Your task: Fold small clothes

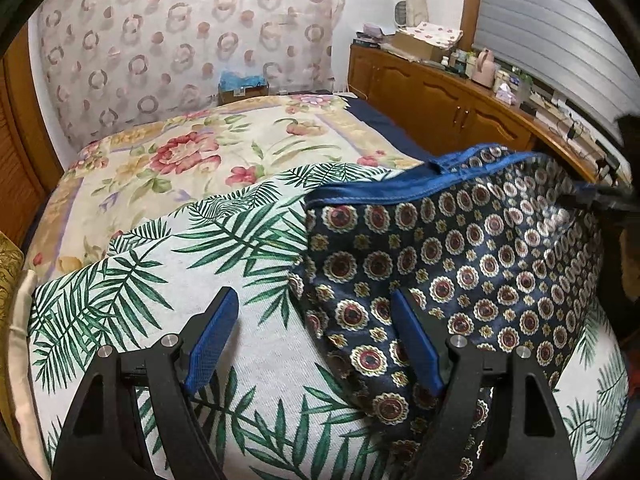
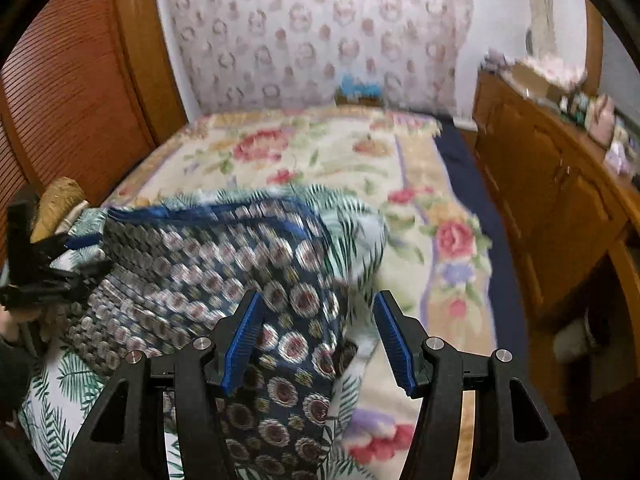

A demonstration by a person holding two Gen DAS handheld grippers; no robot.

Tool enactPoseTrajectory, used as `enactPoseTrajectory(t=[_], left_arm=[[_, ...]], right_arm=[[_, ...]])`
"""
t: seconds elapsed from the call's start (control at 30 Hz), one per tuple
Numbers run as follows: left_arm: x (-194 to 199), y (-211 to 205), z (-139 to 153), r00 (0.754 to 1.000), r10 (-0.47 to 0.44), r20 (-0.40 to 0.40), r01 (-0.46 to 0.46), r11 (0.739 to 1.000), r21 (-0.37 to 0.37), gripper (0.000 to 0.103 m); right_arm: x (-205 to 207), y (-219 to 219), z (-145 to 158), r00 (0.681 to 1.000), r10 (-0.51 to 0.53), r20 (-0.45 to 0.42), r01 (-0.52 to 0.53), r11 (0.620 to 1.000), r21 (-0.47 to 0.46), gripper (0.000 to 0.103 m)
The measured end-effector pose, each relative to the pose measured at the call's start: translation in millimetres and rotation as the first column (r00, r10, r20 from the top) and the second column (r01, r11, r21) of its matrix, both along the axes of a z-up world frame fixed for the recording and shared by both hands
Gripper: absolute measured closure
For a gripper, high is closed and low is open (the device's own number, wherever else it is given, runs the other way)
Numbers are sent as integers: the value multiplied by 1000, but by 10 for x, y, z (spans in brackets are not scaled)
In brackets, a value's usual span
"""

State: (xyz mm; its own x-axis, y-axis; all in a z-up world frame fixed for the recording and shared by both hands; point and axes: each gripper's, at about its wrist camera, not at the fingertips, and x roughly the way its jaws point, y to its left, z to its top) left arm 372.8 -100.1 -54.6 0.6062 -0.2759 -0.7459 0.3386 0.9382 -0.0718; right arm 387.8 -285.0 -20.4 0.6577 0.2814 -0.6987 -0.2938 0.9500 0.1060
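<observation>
Between the left claw's fingers: the left claw (image 1: 314, 338) stands wide open over the palm-leaf printed white cloth (image 1: 168, 280); its blue pads grip nothing.
Left claw and garment: the navy medallion-print shorts with a blue waistband (image 1: 460, 248) lie just to the right, their lower edge passing behind the claw's right-hand finger (image 1: 416, 344); whether finger and fabric touch cannot be told.
Right claw: the right claw (image 2: 318, 340) is about half open, and a fold of the shorts (image 2: 224, 272) lies between its fingers, close against the left-hand blue pad (image 2: 242, 344); the other pad stands clear of the fabric, so nothing is pinched.
Garment's place: the shorts are spread on the leaf-print cloth, waistband on the far side, one end raised toward the right edge of the left view.
Under the cloth: a bed with a cream floral blanket (image 1: 192, 152).
Beyond: a circle-patterned curtain (image 1: 192, 40) at the bed's far end, and a long brown wooden cabinet (image 1: 440, 96) with small bottles and boxes on top.
Sharpness: the right view is blurred.
</observation>
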Motion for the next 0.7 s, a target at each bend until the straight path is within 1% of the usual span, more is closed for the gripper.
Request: enactPoseTrajectory(t=[0.13, 0.17, 0.23, 0.33, 0.4, 0.47, 0.57, 0.6, 0.67, 0.7], left_arm=[[59, 62, 19, 1000, 5, -20, -6, 999, -45, 24], [70, 72, 9, 1000, 3, -29, -5, 998, -60, 26], [97, 87, -24, 998, -5, -57, 0, 996, -89, 33], [143, 90, -76, 996, -11, -88, 0, 993, -120, 37], [141, 63, -75, 997, -13, -75, 5, 994, -106, 37], [125, 32, -86, 998, -19, -60, 13, 996, -89, 37], [118, 32, -91, 998, -21, -58, 16, 996, -82, 37], [116, 30, -90, 998, -22, -58, 17, 997, -82, 37], [114, 35, -87, 998, -21, -59, 15, 996, -85, 37], [113, 37, -85, 998, -19, -61, 14, 996, -88, 38]], right_arm=[[142, 5, -182, 999, -11, -51, 13, 999, 42, 43], [191, 8, -207, 998, -9, -61, 12, 999, 51, 43], [248, 26, -232, 997, -4, -75, 8, 998, 64, 43], [341, 46, -261, 996, 9, -90, -1, 996, 85, 38], [368, -11, -246, 994, 17, -106, -6, 995, 103, 38], [358, -41, -237, 994, 18, -110, -7, 995, 103, 38], [356, -39, -230, 993, 37, -112, -25, 994, 107, 39], [359, -23, -234, 993, 46, -110, -34, 994, 103, 42], [328, -6, -214, 995, 43, -92, -36, 997, 74, 44], [310, 2, -202, 996, 41, -81, -36, 998, 56, 47]])
